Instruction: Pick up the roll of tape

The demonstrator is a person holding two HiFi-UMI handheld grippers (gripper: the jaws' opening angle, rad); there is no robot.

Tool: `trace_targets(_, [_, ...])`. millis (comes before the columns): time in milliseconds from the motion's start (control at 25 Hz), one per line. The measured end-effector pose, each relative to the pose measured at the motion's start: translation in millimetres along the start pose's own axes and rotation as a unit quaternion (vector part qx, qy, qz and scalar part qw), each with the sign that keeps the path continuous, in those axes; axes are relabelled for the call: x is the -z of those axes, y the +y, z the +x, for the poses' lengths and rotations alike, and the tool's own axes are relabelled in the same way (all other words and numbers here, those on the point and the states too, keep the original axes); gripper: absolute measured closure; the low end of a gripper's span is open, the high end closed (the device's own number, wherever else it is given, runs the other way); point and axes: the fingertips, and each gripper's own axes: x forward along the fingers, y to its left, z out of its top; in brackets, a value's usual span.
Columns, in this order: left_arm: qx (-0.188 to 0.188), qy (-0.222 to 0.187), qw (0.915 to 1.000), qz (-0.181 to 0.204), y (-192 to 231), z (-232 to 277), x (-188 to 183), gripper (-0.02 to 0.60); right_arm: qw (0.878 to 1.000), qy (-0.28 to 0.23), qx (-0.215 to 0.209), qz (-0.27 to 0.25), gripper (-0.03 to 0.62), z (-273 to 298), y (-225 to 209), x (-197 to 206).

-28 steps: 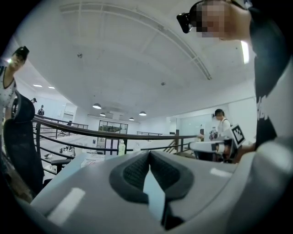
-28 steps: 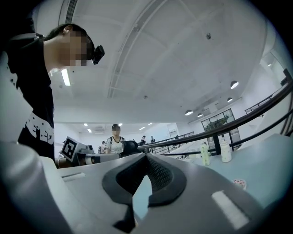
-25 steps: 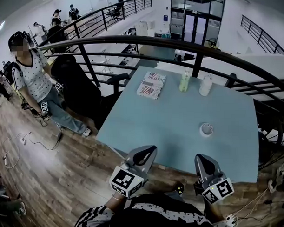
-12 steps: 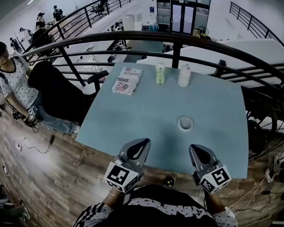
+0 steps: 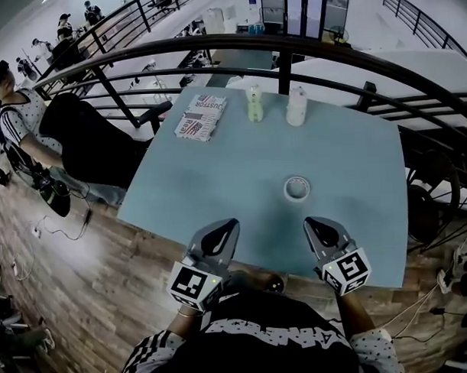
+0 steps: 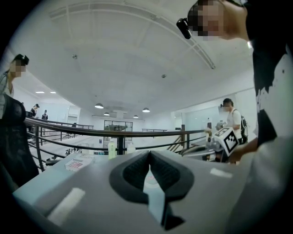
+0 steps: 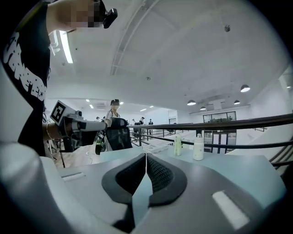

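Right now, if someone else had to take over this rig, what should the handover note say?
Left gripper: shut and empty, held over the near edge of the table.
Right gripper: jaws almost together and just starting to open, nothing between them. It is also at the near edge.
Tape: lying flat on the table, just ahead of the right gripper and clear of both grippers.
Done: nothing yet; the tape is untouched.
To do: open the right gripper wider, reach forward, close on the tape and lift.
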Motion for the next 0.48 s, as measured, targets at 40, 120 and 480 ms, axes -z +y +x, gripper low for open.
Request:
trace_targets(40, [-0.005, 0.0, 1.0, 0.001, 2, -1, 2, 0.581, 1.0, 0.001, -0.003, -0.001, 0.586, 4, -2, 3])
trace_targets(120, [-0.013, -0.001, 0.9999, 0.007, 6, -2, 5, 0.581, 1.0, 0.01, -0.006, -0.002, 0.586, 12, -9, 13])
trace_targets(480, [-0.033, 0.012, 0.9993, -0.013, 34, 10, 14, 0.581, 0.996, 0.085, -0.008, -0.022, 0.558, 63, -40, 61])
